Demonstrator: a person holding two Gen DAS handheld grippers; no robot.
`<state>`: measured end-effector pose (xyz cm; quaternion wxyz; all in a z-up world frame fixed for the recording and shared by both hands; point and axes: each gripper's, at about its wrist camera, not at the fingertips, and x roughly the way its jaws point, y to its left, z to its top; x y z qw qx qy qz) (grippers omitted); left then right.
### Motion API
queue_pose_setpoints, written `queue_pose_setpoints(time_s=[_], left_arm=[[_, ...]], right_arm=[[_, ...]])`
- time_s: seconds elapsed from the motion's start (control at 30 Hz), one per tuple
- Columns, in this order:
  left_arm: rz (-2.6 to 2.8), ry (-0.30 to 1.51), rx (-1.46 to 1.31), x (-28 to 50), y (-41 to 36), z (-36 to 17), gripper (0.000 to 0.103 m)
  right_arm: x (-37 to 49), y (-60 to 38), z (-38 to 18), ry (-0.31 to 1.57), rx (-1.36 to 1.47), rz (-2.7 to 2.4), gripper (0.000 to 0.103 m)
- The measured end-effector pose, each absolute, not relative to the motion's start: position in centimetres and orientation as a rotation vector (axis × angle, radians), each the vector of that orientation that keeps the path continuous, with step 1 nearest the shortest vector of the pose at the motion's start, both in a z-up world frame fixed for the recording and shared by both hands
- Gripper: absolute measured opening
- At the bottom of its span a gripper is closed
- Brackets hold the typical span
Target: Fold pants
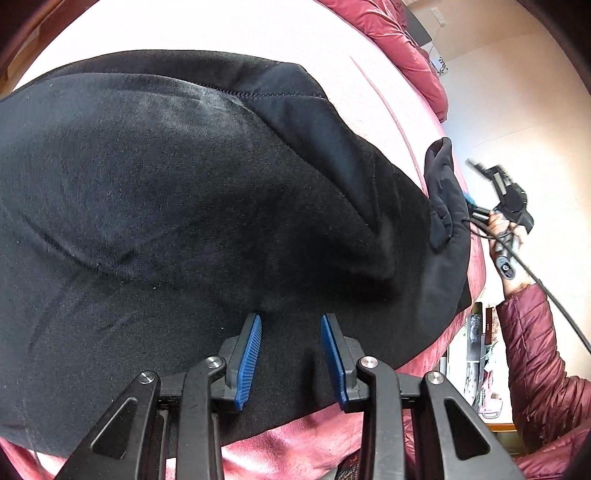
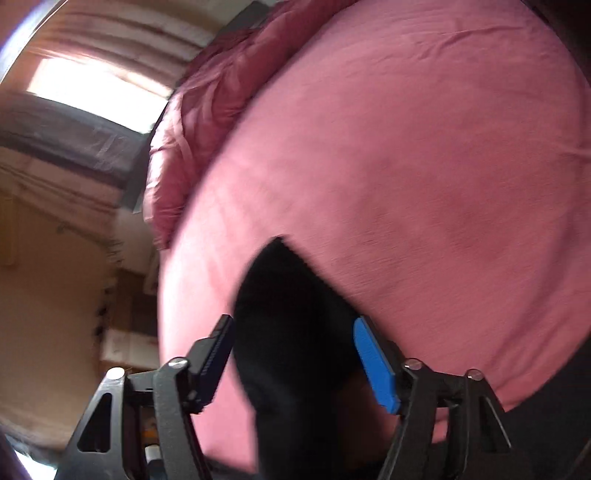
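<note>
Pants [image 1: 184,206] spread dark across pink bed [image 1: 258,33], partly folded. Left tongs [image 1: 291,360] apart, low over near edge, likely pinning or smoothing. Right tongs [image 2: 293,363] apart, straddling raised cloth end, nothing clamped; view blurred.

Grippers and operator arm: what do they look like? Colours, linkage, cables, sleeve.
Both grippers, left and right, have black scissor-style linkage arms with silver pivot bolts and black fingers faced with ribbed blue pads. From the left wrist view, the right unit shows a black handle with a black cable trailing off. The sleeve is quilted maroon.
</note>
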<state>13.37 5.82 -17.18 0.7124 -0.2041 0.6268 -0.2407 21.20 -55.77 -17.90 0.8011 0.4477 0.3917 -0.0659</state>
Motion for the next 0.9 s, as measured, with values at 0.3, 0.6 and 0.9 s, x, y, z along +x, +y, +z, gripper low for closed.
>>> queue_pose_setpoints(time_s=[0.3,0.6,0.9], left_arm=[[-0.522,1.397,-0.469,13.4,5.7,-17.0,0.034],[-0.554,1.397,-0.405,13.7,5.0,-16.5,0.034],[-0.597,1.381,-0.334,13.8,4.4,-15.9,0.034]], right_arm=[[24.9,-51.9,-20.6,0.993,0.747,-0.234,0.024],[19.5,-51.3,-11.8,0.994,0.465,-0.224,0.014],[8.2,-55.3,-3.8,0.981,0.358,-0.311,0.013]])
